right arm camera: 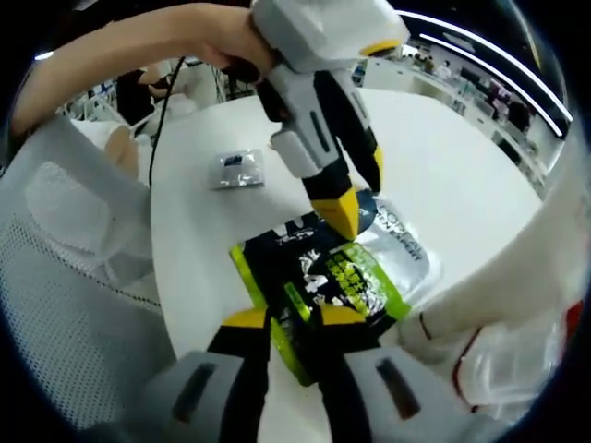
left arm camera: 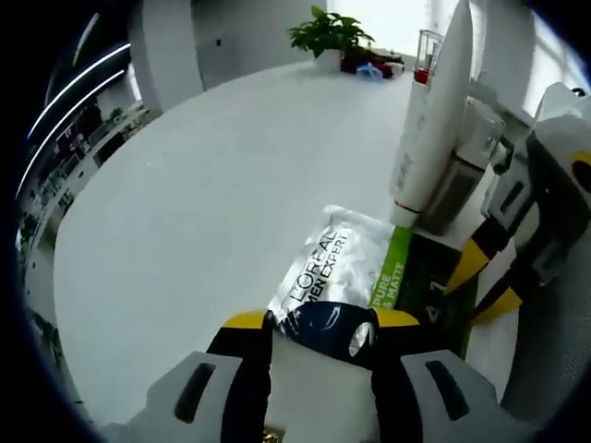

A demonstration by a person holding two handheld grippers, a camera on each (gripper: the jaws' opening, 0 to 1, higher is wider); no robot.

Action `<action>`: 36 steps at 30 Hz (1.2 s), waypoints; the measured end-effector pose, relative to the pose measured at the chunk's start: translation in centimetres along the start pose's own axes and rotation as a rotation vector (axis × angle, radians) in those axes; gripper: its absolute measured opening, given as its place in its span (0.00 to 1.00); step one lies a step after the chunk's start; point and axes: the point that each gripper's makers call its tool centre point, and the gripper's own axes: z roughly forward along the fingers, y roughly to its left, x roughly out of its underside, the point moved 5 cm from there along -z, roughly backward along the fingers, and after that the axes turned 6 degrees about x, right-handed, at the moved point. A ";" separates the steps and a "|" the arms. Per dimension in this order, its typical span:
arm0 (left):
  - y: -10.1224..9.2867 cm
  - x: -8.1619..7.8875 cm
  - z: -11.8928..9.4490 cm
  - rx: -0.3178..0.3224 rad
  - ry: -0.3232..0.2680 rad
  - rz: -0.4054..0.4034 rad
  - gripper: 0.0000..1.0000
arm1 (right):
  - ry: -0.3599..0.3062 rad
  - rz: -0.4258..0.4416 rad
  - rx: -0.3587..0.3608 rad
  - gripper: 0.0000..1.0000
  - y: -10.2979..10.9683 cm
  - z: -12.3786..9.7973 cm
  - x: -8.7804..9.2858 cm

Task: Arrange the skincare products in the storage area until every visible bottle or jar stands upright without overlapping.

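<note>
- In the left gripper view, the left gripper (left arm camera: 319, 325) is seen closed on the near end of a L'Oréal Men Expert pack (left arm camera: 337, 268): its yellow-tipped jaws bracket the dark rounded edge of the pack, which is pinched between them.
- The pack is laid flat on the white table (left arm camera: 203, 203), with its long axis running straight away from the left gripper toward the right gripper (left arm camera: 485, 281), which is met at the far, green-and-black end.
- In the right gripper view, the right gripper (right arm camera: 291, 323) is seen with its jaws set to either side of the green-edged near end of the same pack (right arm camera: 342, 272); contact is suggested, but whether the pack is truly clamped cannot be told.
- The pack is thus held or bracketed at both ends, each gripper at the end nearer it, and any lift or turn to stand it up is judged to depend on which end is raised about that long axis.
- Just beyond the pack, in the left gripper view, a white tube (left arm camera: 434, 111) is seen standing tilted beside a grey bottle (left arm camera: 462, 166), close to the right gripper.
- Farther off, a small silver sachet (right arm camera: 238, 169) lies flat on the table, well apart from the pack.
- At the far edge of the table a potted plant (left arm camera: 328, 37) is seen.
</note>
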 end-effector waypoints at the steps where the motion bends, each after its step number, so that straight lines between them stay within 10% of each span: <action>1: 0.0 0.1 0.0 -0.004 -0.004 -0.012 0.40 | 0.001 -0.002 0.000 0.20 0.0 0.0 0.0; 19: -2.1 -0.6 -3.6 -0.057 -0.047 0.000 0.40 | 0.010 -0.025 -0.002 0.23 0.4 -0.4 0.2; 36: -5.3 -1.7 -7.8 -0.120 -0.115 0.037 0.44 | -0.132 0.002 0.029 0.25 0.7 -6.3 -1.7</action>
